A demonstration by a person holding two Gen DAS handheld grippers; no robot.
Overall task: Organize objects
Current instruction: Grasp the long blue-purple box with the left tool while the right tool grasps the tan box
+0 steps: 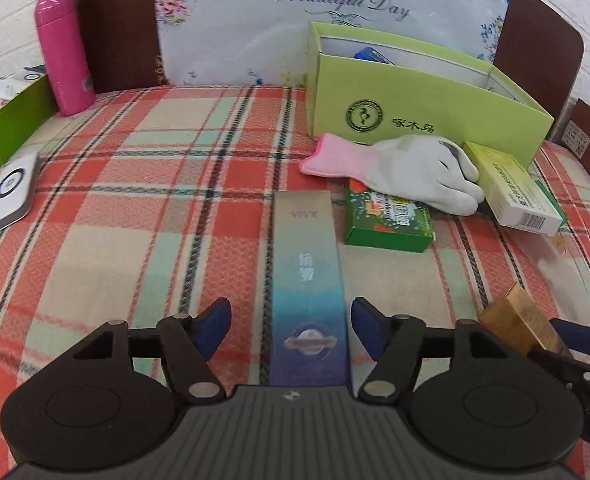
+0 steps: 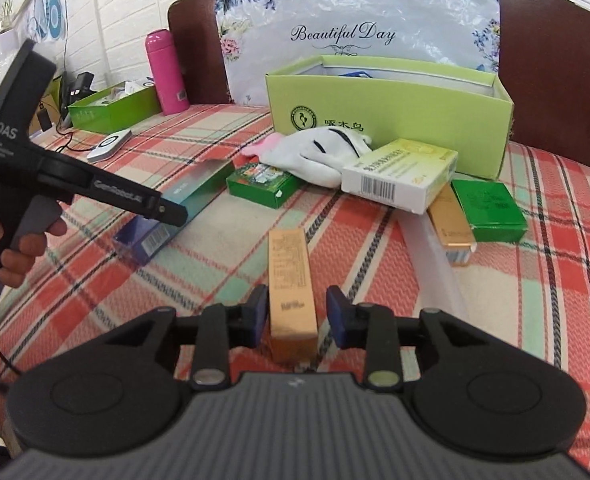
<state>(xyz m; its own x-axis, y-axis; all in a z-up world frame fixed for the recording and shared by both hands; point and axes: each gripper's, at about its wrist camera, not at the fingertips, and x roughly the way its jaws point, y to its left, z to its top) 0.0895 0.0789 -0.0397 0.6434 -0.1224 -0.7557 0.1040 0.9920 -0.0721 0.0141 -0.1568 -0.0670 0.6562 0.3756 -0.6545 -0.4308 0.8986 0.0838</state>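
Note:
My left gripper (image 1: 291, 326) is open, its blue fingers on either side of a long silver-blue box (image 1: 307, 280) that lies on the plaid cloth, with gaps on both sides. My right gripper (image 2: 295, 312) is open around a long gold box (image 2: 291, 284); the left finger is close to it, the right finger stands a little off. The gold box also shows in the left wrist view (image 1: 519, 322). The silver-blue box shows in the right wrist view (image 2: 175, 208) under the left tool.
An open lime-green box (image 2: 395, 108) stands at the back. Before it lie a white-pink glove (image 2: 315, 152), a green box (image 2: 261, 184), a white-yellow carton (image 2: 403, 176), another gold box (image 2: 451, 220) and a dark-green box (image 2: 489, 210). A pink bottle (image 1: 63, 52), a green tray (image 1: 11, 120) and a white device (image 1: 13, 188) are at the left.

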